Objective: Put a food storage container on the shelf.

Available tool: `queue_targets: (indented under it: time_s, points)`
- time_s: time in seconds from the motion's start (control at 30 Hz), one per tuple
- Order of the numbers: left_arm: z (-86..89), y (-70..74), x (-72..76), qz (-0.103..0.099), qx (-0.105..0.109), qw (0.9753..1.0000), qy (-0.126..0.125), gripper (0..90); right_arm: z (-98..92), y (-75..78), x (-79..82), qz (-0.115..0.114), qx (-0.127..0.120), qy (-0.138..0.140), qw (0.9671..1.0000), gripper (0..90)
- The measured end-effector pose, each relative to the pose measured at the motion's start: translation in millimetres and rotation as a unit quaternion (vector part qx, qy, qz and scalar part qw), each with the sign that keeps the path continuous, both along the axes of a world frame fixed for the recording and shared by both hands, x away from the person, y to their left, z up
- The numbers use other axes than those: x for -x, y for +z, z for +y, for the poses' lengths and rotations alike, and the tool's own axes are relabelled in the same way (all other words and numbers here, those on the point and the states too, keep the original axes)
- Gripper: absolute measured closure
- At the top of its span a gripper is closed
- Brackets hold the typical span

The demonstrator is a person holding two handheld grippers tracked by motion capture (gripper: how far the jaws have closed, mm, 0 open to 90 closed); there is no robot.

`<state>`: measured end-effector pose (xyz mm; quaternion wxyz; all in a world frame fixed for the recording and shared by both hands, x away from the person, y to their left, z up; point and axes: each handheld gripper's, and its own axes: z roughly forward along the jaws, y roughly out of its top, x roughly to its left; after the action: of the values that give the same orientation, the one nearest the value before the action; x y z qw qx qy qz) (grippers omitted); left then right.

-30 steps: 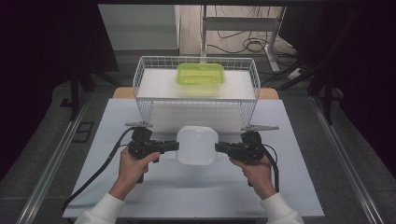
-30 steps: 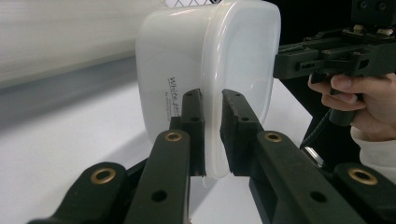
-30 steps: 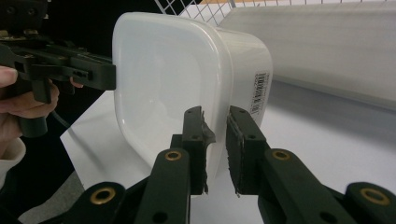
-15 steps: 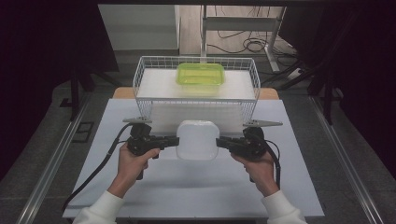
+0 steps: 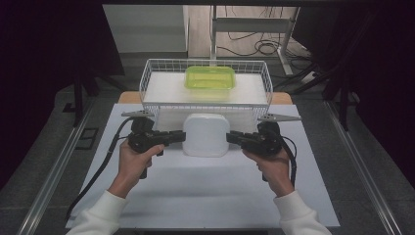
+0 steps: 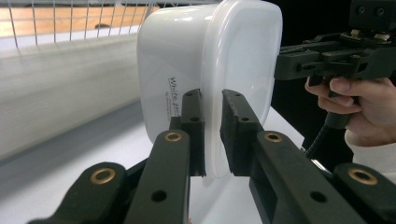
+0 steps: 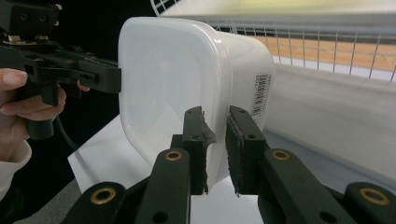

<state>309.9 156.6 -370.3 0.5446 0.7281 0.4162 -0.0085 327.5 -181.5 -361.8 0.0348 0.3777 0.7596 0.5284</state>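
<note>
Here, the white lidded container [image 5: 206, 134] hung above the white table [image 5: 195, 196], just in front of the wire basket [image 5: 147, 85] that held a green container [image 5: 210, 77]. The left gripper [image 6: 212, 135] and the right gripper [image 7: 217, 149] each pinched its lid rim from opposite sides. Carrying it well probably called for equal squeeze, level hands, and lifting clear of the basket's near rim.

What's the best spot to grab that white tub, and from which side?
By its projecting rim, one claw from each side. The white tub has smooth, rounded walls, but its thin rim sticks out and fits between the jaws. Here the left claw pinches the rim on one side and the right claw the opposite side, which looks likely to keep it level.
</note>
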Motion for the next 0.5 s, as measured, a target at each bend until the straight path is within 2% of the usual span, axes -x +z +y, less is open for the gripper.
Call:
queue_targets:
  time_s: [0.5]
  points:
    - [0.4, 30.1, -9.5, -0.022, 0.002, 0.9998, 0.005, 79.8, 1.1, 31.4, -8.7, -0.021, -0.004, -0.001, 0.9998, 77.6]
